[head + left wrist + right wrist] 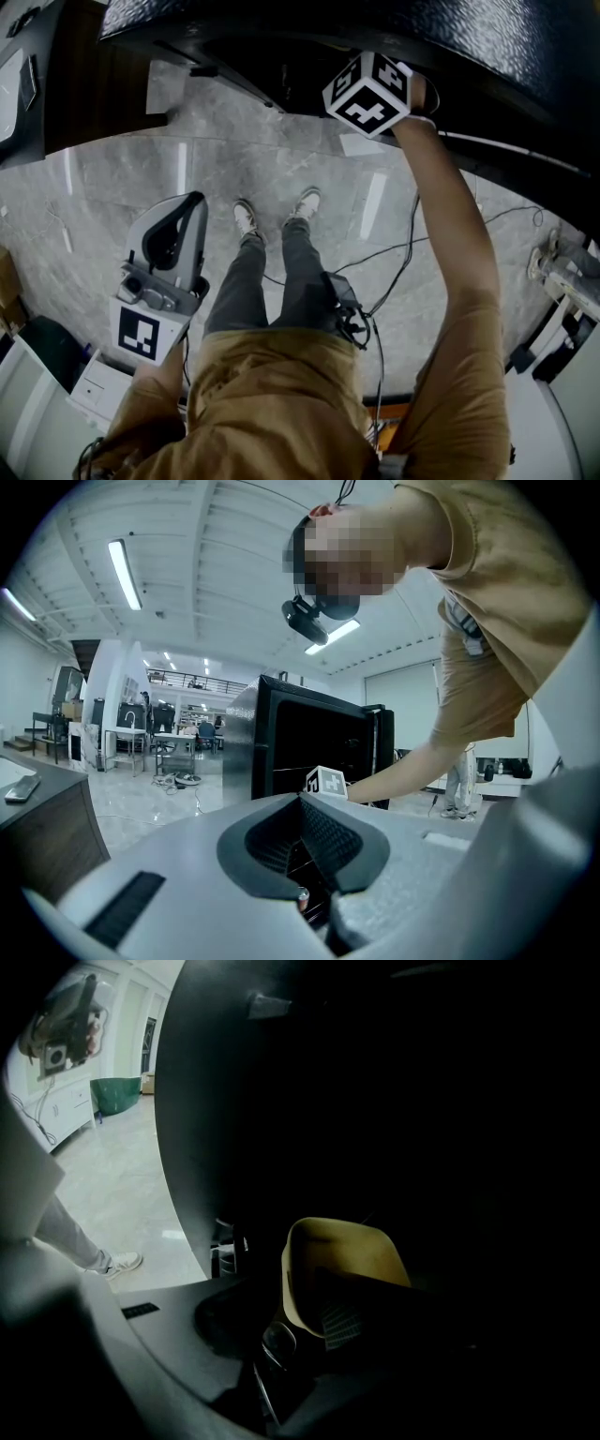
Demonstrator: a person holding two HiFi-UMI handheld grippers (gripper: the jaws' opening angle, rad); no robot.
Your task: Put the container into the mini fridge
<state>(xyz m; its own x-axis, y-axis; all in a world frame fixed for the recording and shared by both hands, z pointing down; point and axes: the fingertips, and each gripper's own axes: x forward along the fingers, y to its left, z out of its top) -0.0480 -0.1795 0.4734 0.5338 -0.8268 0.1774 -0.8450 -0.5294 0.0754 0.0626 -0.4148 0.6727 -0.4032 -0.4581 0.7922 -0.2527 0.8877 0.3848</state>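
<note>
Yellow container (pixel 345 1255) sits mid-frame inside the dark mini fridge (pixel 234 1101), between my right gripper's (pixel 314 1321) parted jaws, pads off it. Step: release. Next, I judge: withdraw straight without nudging it. Left gripper (pixel 305 850) closed, empty.

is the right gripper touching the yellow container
Cannot tell. In the right gripper view the right gripper has its jaws apart around the rim of the yellow container; one jaw overlaps it in deep shadow, so neither contact nor gap shows.

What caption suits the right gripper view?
Right gripper, jaws open, straddles the wall of the yellow container inside the dark mini fridge.
</note>
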